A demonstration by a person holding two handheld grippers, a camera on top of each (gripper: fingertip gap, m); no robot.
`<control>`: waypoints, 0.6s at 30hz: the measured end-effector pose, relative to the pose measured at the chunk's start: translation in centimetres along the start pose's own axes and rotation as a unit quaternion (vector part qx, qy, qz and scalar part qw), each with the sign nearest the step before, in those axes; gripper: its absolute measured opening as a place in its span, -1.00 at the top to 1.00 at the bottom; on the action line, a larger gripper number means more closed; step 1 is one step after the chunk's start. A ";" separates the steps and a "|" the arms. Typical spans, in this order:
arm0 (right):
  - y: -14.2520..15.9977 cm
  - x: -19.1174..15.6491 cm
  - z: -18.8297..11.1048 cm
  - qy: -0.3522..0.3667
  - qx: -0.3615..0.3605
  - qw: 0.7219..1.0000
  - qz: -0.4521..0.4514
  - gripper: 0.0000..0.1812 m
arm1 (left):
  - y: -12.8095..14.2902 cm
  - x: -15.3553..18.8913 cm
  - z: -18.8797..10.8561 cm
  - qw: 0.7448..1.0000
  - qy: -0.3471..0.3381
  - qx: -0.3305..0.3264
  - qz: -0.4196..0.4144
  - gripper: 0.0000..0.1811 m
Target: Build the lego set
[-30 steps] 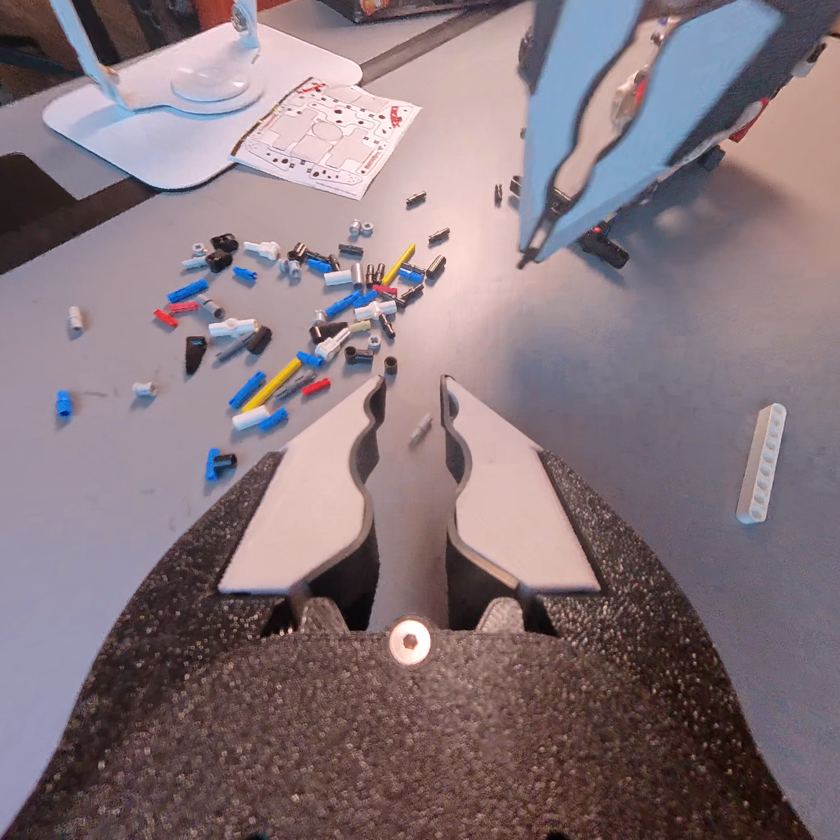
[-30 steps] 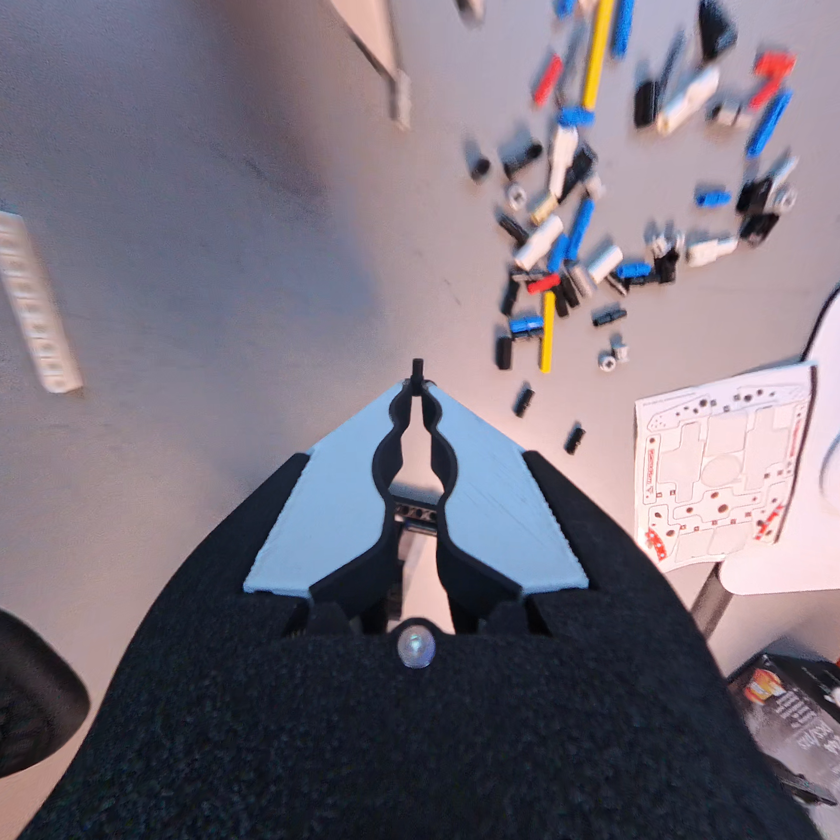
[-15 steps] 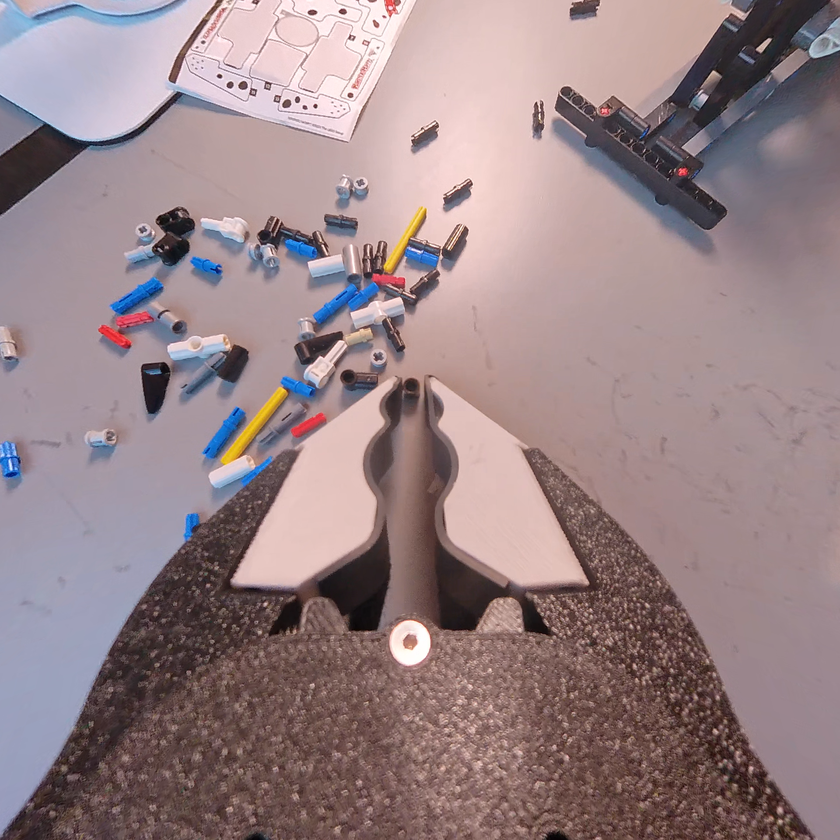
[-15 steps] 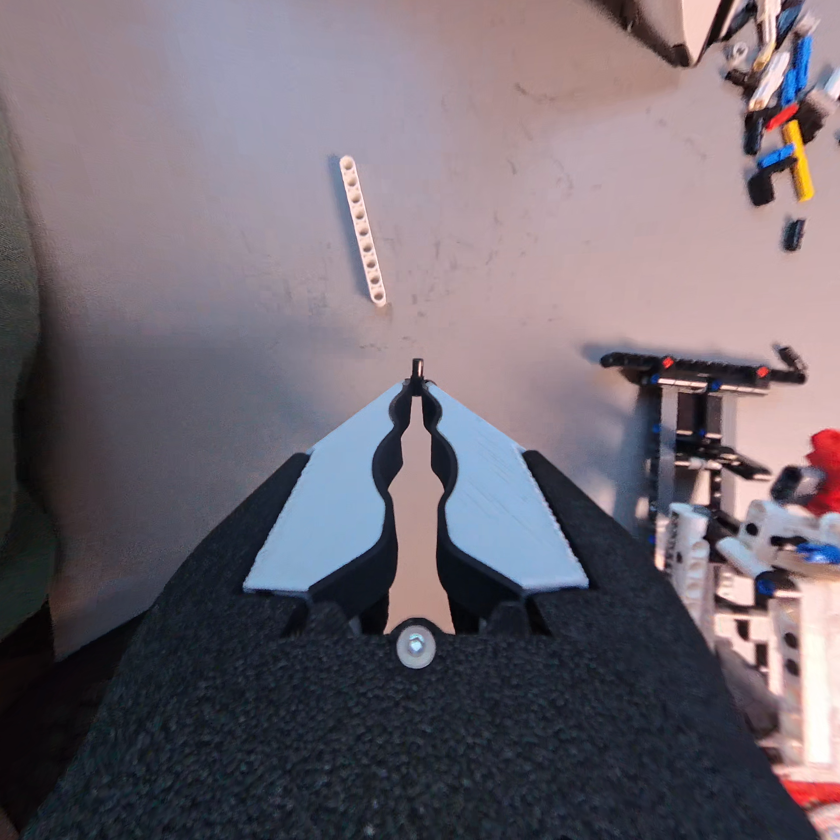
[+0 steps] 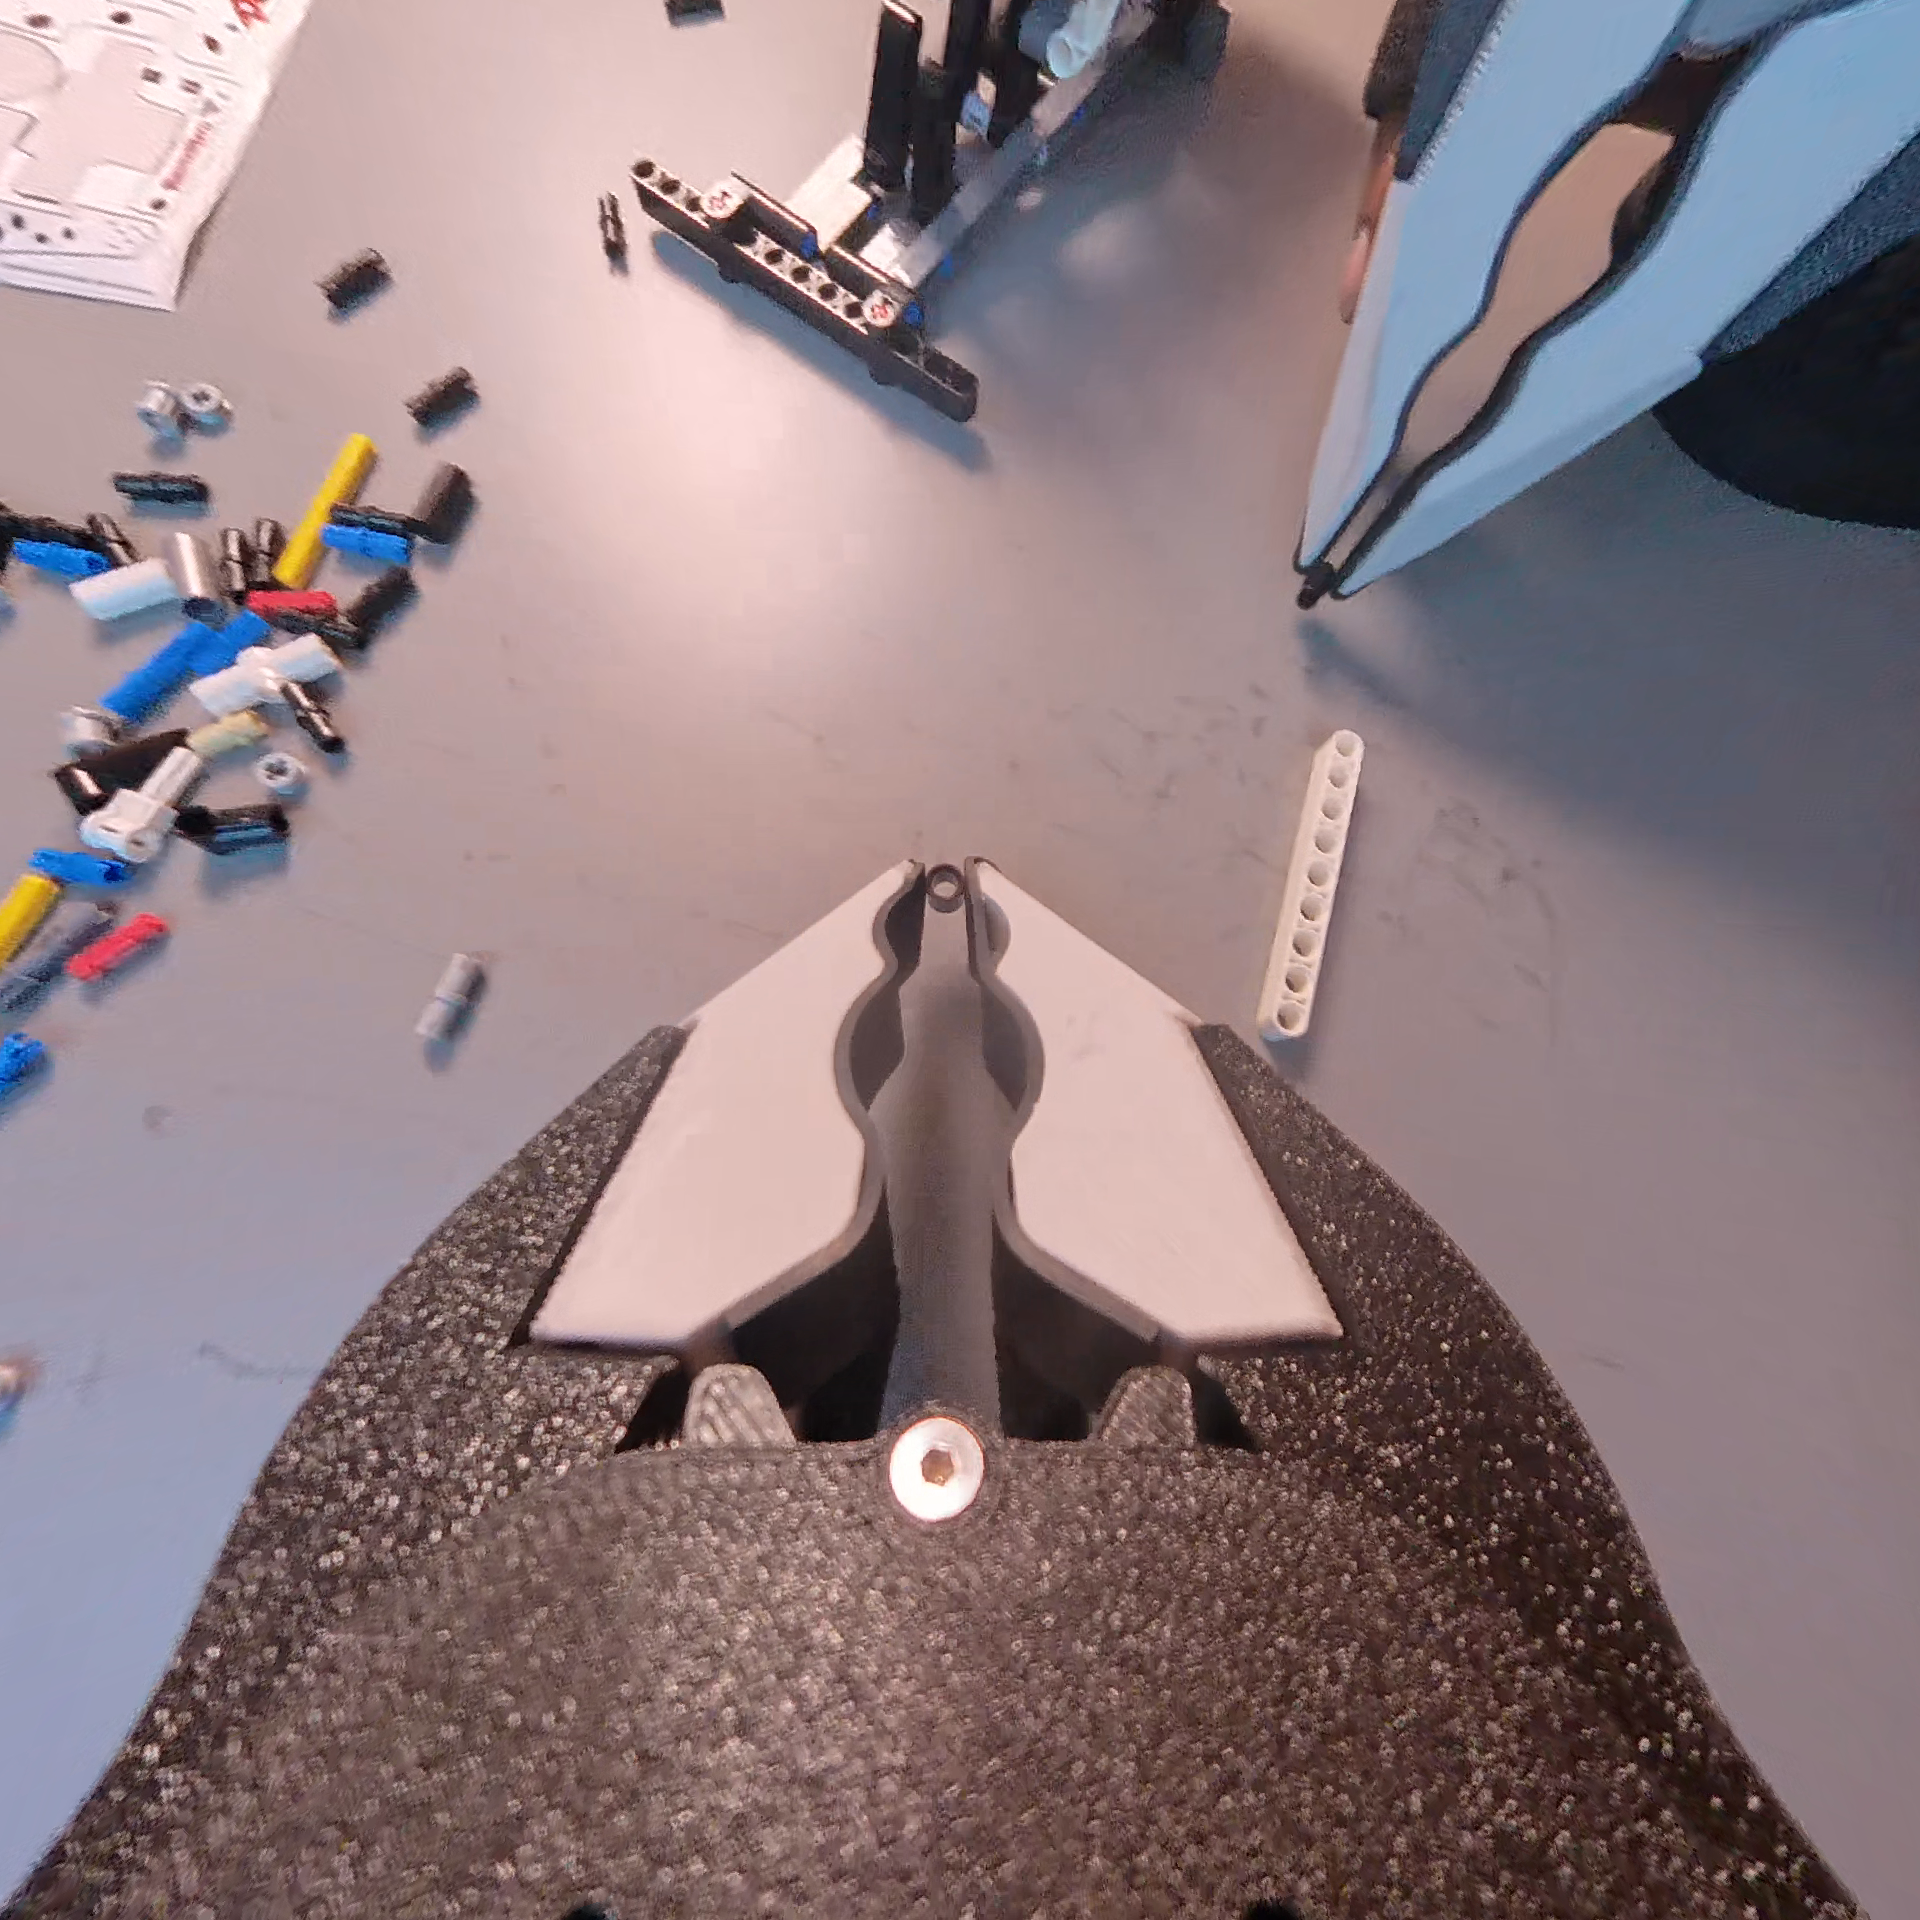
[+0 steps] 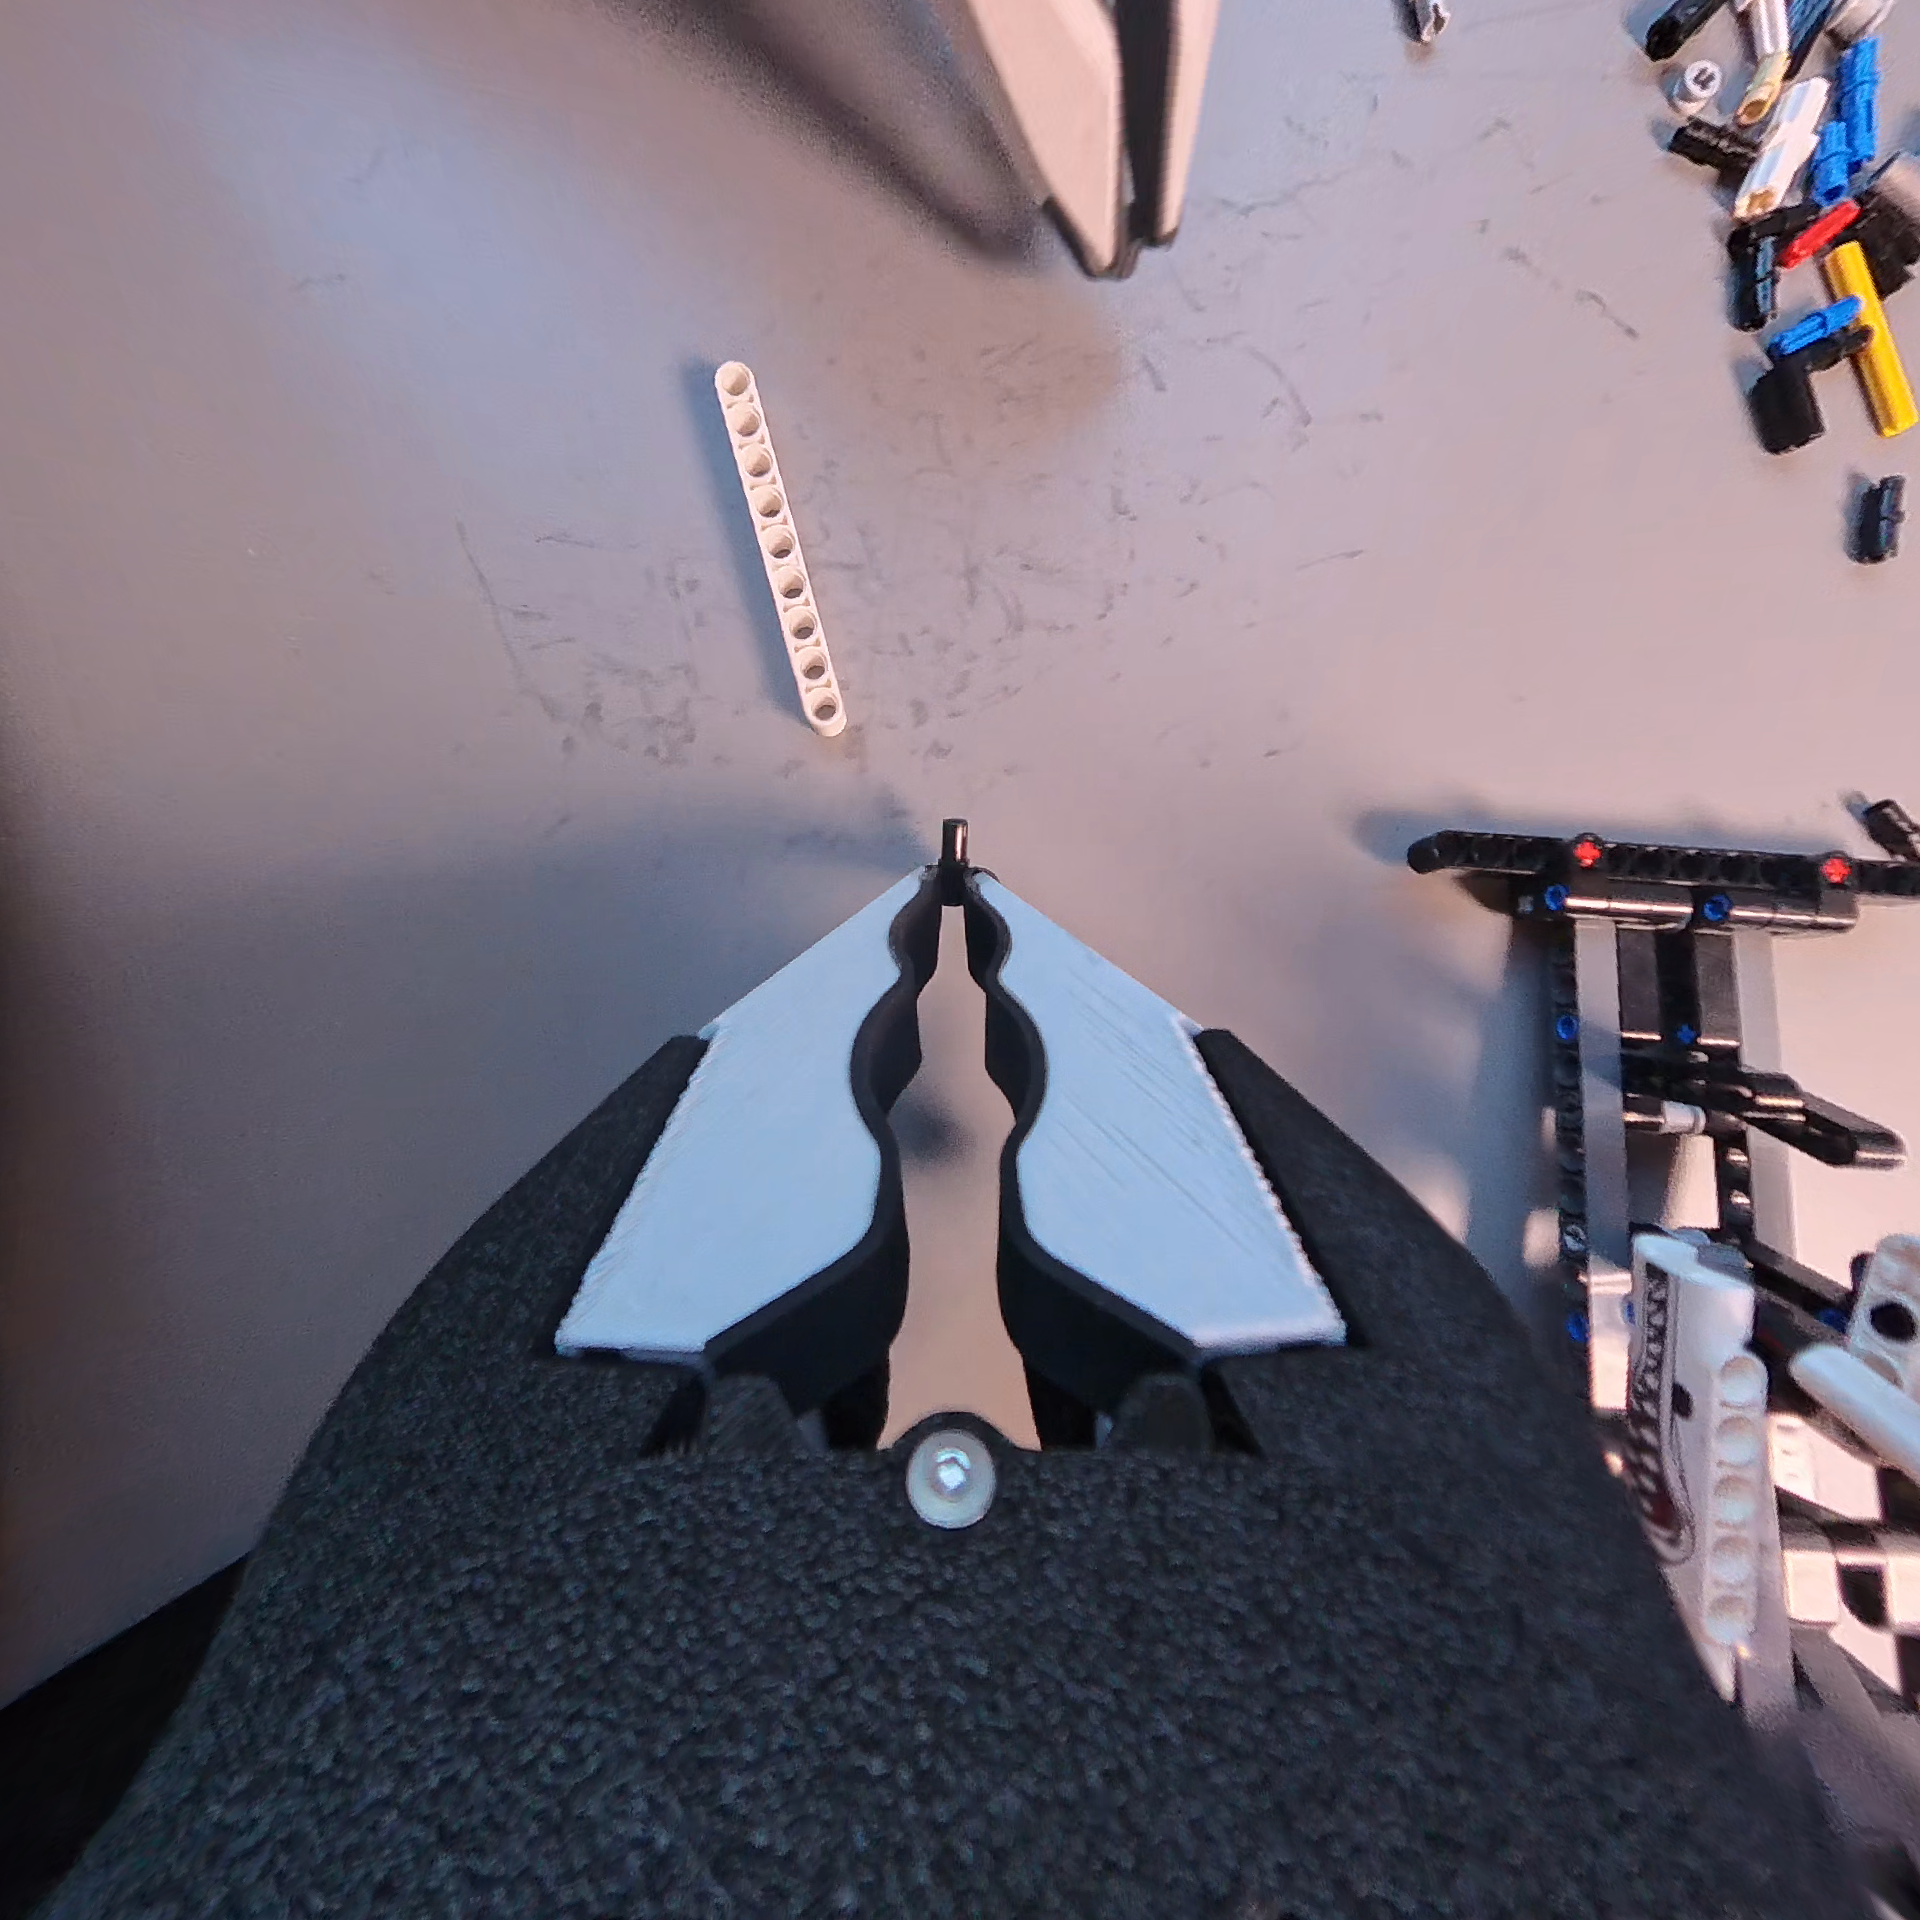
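My left gripper (image 5: 945,883) is shut on a small black pin (image 5: 945,889), held end-on above the grey table. My right gripper (image 6: 951,871) is shut on another small black pin (image 6: 953,840) that sticks out past the tips; it also shows in the left wrist view (image 5: 1320,587) at upper right. A white beam with holes (image 5: 1311,885) lies flat just right of my left tips, and ahead-left of my right tips (image 6: 779,549). The partly built black and white model (image 5: 831,239) stands farther off; it is at the right in the right wrist view (image 6: 1662,997).
A scatter of several small blue, black, white, red and yellow pins and axles (image 5: 208,644) lies at the left, top right in the right wrist view (image 6: 1808,208). A printed sheet (image 5: 94,135) lies at the far left. A lone grey pin (image 5: 451,995) lies nearby. Tip to tip, the grippers are about 12 cm apart.
My left gripper shut on a black pin from the pile, lifted it and swung right toward the white beam. My right gripper, still holding its pin, moved from the pile to beside the model.
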State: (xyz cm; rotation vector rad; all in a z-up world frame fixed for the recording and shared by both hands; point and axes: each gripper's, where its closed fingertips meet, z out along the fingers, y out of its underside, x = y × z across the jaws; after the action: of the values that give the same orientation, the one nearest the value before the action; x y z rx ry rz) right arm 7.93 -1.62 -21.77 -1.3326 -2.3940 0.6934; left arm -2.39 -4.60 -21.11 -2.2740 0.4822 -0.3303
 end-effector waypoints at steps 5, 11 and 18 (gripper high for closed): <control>0.0 0.1 0.7 -0.002 -0.007 1.000 -0.007 0.96 | 0.8 1.0 0.6 1.000 0.001 -0.017 0.017 0.92; -0.9 0.5 0.7 0.017 0.029 0.999 -0.010 0.96 | 0.1 1.4 0.1 1.000 0.011 0.007 0.009 0.75; -7.1 -0.5 -2.0 0.052 0.182 0.978 -0.085 0.96 | -5.0 5.8 -2.8 0.966 0.188 0.140 -0.112 0.75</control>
State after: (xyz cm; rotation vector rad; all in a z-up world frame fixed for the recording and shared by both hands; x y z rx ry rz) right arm 4.22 -4.72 -16.21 -0.9779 -2.1367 0.9322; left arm 2.96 -5.76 -15.02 -1.9921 0.3413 -0.8989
